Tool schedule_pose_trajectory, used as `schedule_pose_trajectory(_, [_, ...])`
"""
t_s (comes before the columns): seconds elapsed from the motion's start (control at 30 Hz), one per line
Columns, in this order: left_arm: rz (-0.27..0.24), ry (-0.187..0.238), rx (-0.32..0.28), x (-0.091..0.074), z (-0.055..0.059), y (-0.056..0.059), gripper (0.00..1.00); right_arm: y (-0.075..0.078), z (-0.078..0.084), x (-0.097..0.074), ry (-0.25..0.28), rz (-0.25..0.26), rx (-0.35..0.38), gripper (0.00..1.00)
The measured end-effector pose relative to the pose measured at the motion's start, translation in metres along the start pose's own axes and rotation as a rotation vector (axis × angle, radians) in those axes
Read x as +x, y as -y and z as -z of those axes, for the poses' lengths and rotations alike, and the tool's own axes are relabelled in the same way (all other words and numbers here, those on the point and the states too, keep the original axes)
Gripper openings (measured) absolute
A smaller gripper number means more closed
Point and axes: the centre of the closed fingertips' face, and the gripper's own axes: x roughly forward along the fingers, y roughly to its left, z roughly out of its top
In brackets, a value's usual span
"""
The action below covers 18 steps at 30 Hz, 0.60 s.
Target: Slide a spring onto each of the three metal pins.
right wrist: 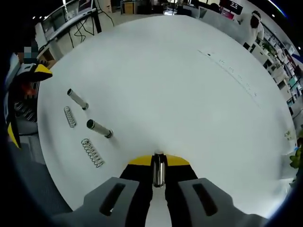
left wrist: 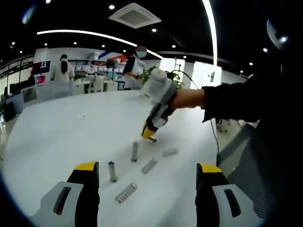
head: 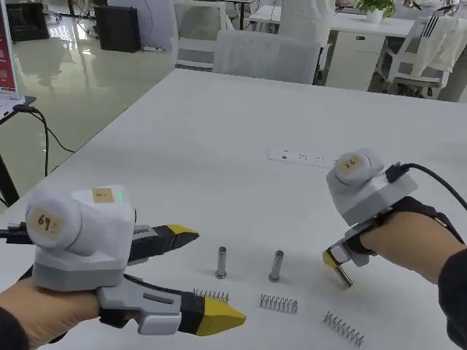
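Right yellow-tipped gripper [right wrist: 159, 163] clamped shut on short grey metal pin [right wrist: 159, 174], at right; left gripper [head: 219, 277] gaping, empty. Two more pins [head: 221, 262] upright on white table [head: 241, 124], thin wire coil springs [head: 279, 303] lying just nearer. Probably light, squashy, apt to roll: pinch gently mid-coil.

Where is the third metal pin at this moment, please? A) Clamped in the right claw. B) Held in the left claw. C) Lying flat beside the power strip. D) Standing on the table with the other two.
A: the right claw is shut on a metal pin, while the other two pins stand free on the table.
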Motion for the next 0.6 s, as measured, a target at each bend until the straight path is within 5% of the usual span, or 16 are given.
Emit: schedule_pose_trajectory(0.6, [0.012, -0.011, 0.006, 0.001, 0.002, 0.003, 0.8, -0.009, 0.019, -0.029, 0.097, -0.012, 0.045, 0.05])
